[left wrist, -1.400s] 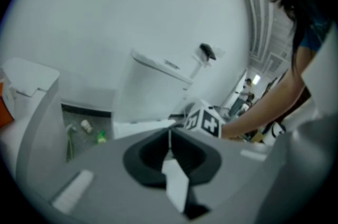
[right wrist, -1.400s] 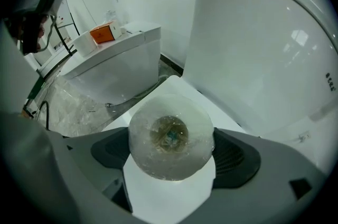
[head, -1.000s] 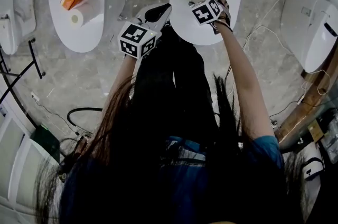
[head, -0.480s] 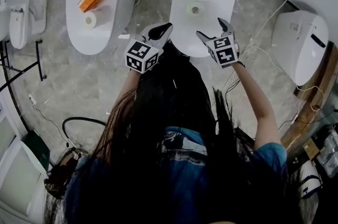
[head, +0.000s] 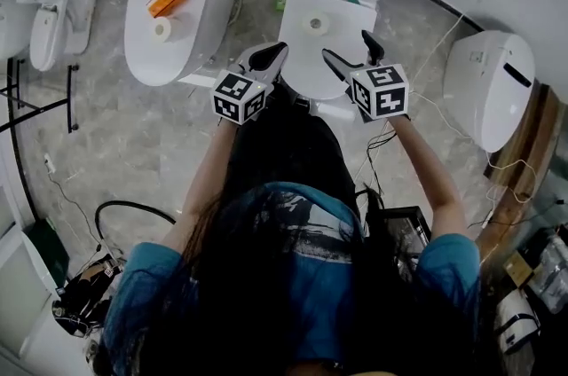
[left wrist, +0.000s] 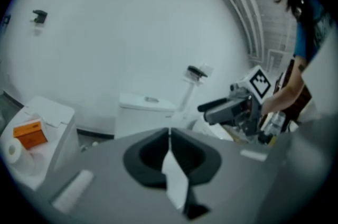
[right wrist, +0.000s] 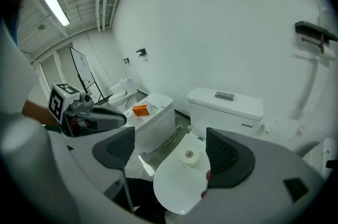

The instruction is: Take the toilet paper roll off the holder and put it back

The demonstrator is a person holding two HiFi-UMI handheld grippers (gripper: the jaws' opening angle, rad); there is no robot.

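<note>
Toilet paper roll (head: pixel 314 23) rests on white toilet lid (head: pixel 306 57), grey floor (head: pixel 133 152) around.

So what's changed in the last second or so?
The right tool, which was up against the toilet paper roll, has pulled back from it and is open and empty; the roll sits alone on the closed toilet lid. The left tool stayed shut, hovering by the lid's near edge.
</note>
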